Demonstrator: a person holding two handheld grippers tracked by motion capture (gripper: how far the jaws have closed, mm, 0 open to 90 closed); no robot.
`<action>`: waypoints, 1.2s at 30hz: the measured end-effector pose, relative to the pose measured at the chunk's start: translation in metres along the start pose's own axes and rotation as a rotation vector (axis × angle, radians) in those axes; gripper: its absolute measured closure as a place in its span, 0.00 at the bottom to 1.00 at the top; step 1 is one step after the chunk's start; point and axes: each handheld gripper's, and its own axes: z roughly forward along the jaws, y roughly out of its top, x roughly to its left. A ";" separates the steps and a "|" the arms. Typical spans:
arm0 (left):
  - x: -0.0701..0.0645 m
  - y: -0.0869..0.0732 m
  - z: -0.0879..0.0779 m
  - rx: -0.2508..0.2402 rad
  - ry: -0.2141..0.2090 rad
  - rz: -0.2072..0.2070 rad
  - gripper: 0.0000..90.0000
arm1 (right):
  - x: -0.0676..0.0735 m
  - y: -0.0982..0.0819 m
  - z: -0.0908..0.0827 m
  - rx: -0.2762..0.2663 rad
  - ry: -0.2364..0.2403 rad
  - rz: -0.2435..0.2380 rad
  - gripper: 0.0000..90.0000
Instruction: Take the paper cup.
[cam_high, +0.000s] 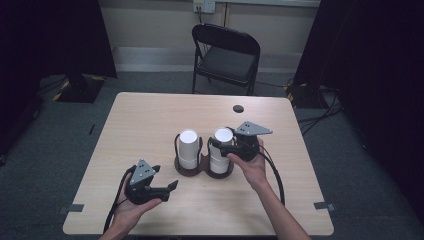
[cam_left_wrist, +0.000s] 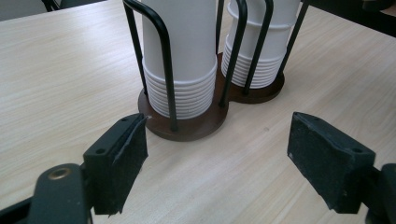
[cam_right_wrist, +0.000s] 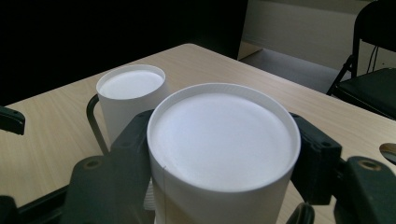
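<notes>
**Risk: dragging several cups**

My right gripper (cam_right_wrist: 224, 163) clamps the top cup (cam_right_wrist: 224, 140) of the right stack in the holder (cam_left_wrist: 196, 123), mid-table. My left gripper (cam_left_wrist: 217, 158) waits near-left, jaws wide, empty. Nested cups may stick, lifting the holder.

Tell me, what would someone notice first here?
Two tall stacks of white paper cups stand upside down in a black wire holder mid-table. The right gripper has its jaws clamped on the top cup of the right stack. The left gripper waits nearer the front edge, jaws wide open.
</notes>
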 end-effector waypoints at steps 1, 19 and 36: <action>0.000 0.000 0.000 -0.001 -0.001 0.000 0.25 | 0.000 0.000 0.000 -0.004 0.003 0.002 0.37; 0.000 -0.001 0.000 0.004 0.000 0.005 0.26 | 0.002 0.010 -0.009 -0.052 -0.014 0.010 0.37; 0.000 -0.001 0.000 0.001 -0.007 0.004 0.26 | 0.002 0.019 -0.017 -0.088 -0.015 0.011 0.37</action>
